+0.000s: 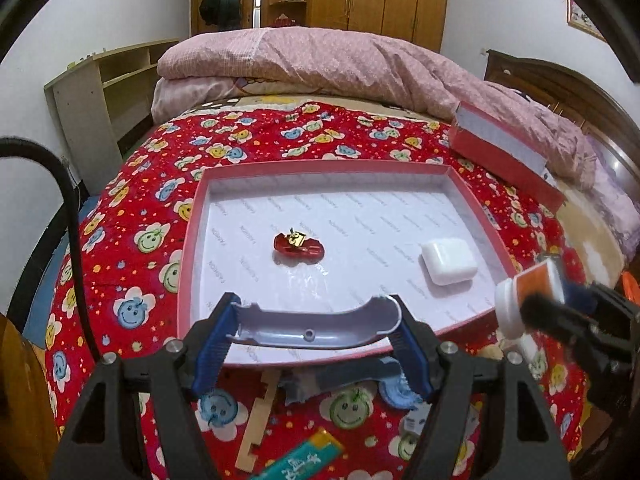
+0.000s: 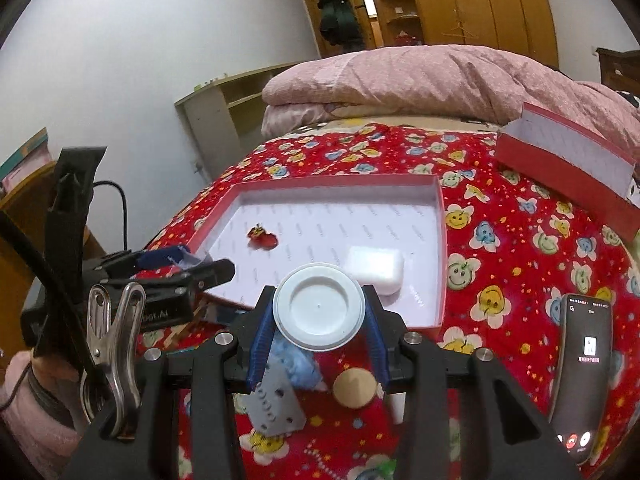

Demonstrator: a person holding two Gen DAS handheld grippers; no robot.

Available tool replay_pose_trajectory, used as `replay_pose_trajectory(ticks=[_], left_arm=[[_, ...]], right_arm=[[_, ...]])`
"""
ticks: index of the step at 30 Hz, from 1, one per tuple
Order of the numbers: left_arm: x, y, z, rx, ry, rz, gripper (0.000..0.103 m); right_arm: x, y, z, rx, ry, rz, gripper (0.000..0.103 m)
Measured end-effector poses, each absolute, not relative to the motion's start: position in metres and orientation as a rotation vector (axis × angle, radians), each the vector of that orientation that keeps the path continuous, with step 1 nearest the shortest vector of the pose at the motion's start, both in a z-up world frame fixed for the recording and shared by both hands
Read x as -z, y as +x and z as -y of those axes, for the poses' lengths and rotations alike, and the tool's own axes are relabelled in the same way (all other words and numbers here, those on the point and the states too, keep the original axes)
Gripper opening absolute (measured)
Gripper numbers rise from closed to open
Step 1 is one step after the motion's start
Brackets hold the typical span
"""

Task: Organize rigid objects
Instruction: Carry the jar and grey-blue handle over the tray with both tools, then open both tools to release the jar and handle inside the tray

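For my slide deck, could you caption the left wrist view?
Left gripper holds a curved grey plastic shell over the pink-rimmed box tray, which holds a red toy and white case.

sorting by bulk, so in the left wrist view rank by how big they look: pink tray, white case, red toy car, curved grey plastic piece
1. pink tray
2. curved grey plastic piece, held nearest the camera, so its true size is unsure
3. white case
4. red toy car

I can't see the white-capped bottle (image 2: 319, 306)'s body from the right wrist, its cap hides it. The phone (image 2: 582, 376) screen text is too small to read. The green packet (image 1: 302, 458) is cut off by the left view's bottom edge.
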State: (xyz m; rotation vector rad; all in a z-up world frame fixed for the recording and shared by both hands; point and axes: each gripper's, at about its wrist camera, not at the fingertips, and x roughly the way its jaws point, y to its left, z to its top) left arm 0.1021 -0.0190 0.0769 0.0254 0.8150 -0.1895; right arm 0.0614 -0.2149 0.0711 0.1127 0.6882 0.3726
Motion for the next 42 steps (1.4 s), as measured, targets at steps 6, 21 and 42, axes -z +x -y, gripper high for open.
replay_pose_trajectory(ticks=[6,21,42], left_arm=[[-0.07,0.112,0.016,0.178,0.012,-0.827,0.076],[-0.059,0.126,0.026,0.156,0.081,-0.807,0.077],[-0.041,0.157,0.025,0.146,0.061,-0.843,0.077]], right_arm=[[-0.073,0.081,0.215,-0.337,0.104,-0.688,0.042],[-0.07,0.129,0.212,-0.226,0.064,-0.674,0.042],[-0.049,0.174,0.214,-0.162,0.049,-0.691,0.042]])
